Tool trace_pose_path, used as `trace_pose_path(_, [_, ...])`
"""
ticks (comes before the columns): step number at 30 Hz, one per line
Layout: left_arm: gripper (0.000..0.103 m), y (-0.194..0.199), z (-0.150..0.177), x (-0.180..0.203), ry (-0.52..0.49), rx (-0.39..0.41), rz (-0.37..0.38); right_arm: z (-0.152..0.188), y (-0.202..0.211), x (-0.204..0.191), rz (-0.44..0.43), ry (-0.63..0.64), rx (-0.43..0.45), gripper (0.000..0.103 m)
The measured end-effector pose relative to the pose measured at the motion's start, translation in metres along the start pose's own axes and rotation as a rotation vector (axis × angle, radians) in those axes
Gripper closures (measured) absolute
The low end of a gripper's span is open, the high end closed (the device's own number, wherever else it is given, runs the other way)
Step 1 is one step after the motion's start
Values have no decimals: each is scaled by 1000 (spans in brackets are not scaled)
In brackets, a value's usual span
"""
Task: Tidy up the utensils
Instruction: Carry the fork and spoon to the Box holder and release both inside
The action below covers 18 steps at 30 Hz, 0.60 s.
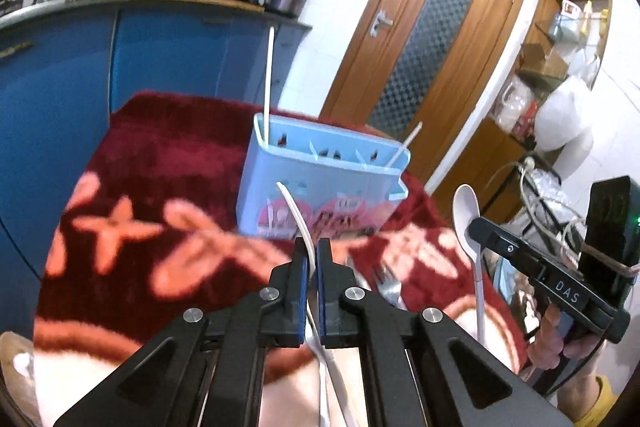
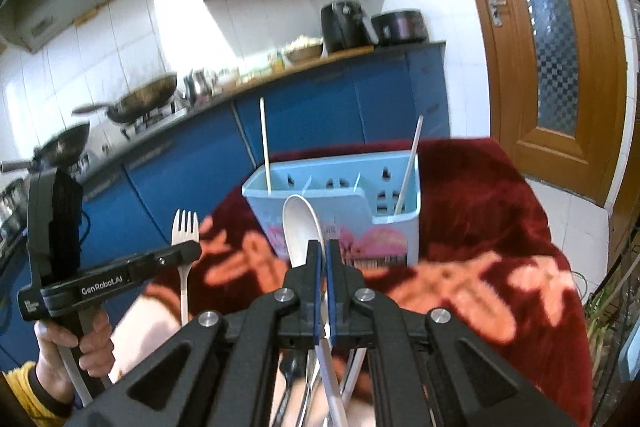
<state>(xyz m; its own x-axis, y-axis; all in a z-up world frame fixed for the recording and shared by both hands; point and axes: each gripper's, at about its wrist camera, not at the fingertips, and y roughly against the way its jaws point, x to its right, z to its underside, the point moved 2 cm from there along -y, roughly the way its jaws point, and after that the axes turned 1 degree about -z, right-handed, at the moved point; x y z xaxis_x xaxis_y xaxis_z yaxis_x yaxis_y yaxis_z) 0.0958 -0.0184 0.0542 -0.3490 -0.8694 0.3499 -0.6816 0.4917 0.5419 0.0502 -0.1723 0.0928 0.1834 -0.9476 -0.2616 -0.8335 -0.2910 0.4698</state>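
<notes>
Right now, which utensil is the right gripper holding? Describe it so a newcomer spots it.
On the red blanket stands a pale blue utensil holder. In front of it the right gripper pinches a white spoon; its round bowl sets it apart from the white fork opposite.

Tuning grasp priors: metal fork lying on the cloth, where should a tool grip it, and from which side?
Grip the fork just below the tines, coming from above with the pads across its width. It lies flat on the red cloth, tines toward the caddy. Its handle runs under the left tool, out of sight there.
</notes>
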Motion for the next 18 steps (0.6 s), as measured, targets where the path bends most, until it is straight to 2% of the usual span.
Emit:
trace_pose_path(6, [100, 14, -31, 5, -45, 116, -52, -16, 3, 10, -16, -50, 92, 99])
trace_pose_path(18, [100, 3, -95, 13, -102, 330, -188, -40, -20, 30, -41, -93, 182, 99])
